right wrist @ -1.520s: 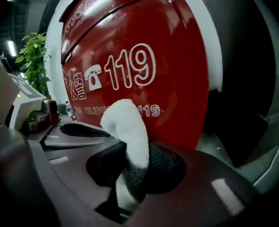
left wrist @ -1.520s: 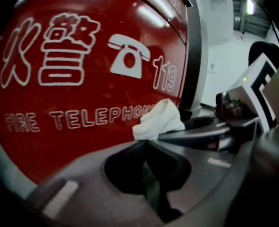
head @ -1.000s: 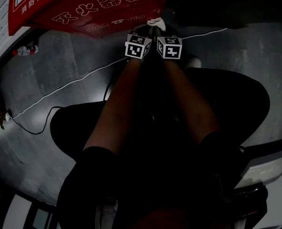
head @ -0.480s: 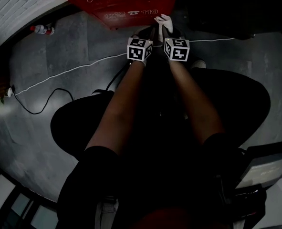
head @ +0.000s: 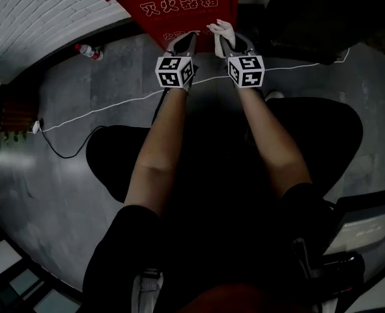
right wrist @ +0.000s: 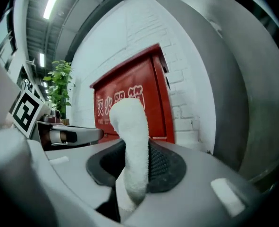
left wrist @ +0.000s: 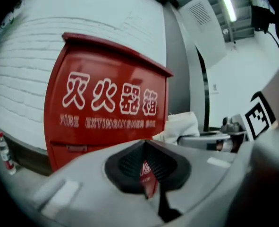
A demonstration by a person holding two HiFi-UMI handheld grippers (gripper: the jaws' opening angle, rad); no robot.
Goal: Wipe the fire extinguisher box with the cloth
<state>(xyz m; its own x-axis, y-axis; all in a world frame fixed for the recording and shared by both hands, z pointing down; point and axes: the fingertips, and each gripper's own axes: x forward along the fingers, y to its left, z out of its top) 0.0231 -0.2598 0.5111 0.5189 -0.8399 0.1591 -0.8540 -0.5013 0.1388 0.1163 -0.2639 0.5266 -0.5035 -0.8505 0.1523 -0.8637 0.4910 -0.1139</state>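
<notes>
With the fire extinguisher box (head: 179, 8) at twelve o'clock, the right gripper (head: 223, 41) pinches the cloth (head: 221, 27) and the left gripper (head: 191, 38) is closed on nothing, so wiping seemingly hasn't begun.

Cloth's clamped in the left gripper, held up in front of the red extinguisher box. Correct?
Wrong gripper. The white cloth is clamped in the right gripper, as the right gripper view shows; the left gripper grips nothing. It is held up in front of the red extinguisher box, as you said.
</notes>
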